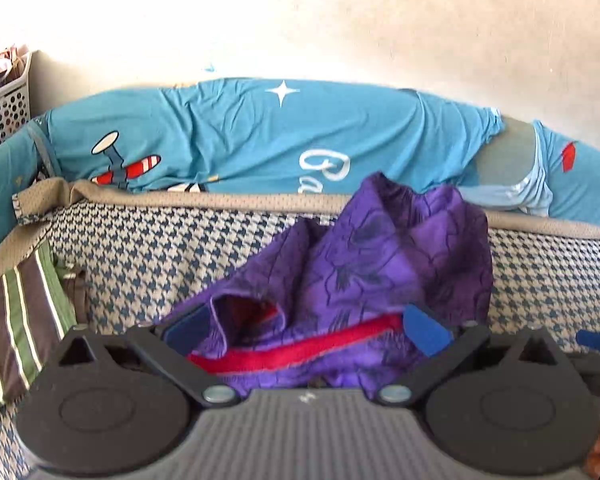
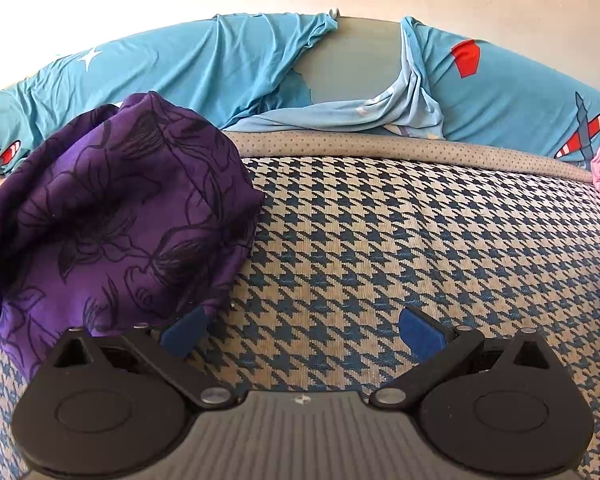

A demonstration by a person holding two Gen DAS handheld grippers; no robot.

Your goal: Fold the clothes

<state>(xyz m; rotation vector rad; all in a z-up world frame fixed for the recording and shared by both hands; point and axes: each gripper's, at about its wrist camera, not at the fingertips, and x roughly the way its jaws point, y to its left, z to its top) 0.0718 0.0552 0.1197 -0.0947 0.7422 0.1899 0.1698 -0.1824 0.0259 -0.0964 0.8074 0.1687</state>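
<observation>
A bed covered in blue-and-cream houndstooth fabric (image 2: 380, 248) fills the ground ahead of both tongs; its near and side edges are cut off by the frames. Along its far edge lies one long turquoise bolster with aeroplane and star prints (image 1: 260, 136), its cover pulled open at one spot so a grey-green inner cushion (image 2: 352, 64) shows.

One crumpled purple garment with dark flower outlines (image 2: 120, 208) lies on the bed. It is bunched, so its shape, its front and its back cannot be made out; the heap runs roughly from the left tongs away toward the bolster. A red band (image 1: 300, 350) crosses its near part, right between the left tongs' fingers.

The left tongs (image 1: 304, 330) stand spread wide around that near part, the cloth lying between the two blue pads without being pinched. The right tongs (image 2: 300, 334) are spread wide too, over bare bedcover, the garment just beside their left pad.

At the far left are one striped green-and-brown cloth (image 1: 16, 332) and one perforated white basket (image 1: 4, 108), both cut off.
</observation>
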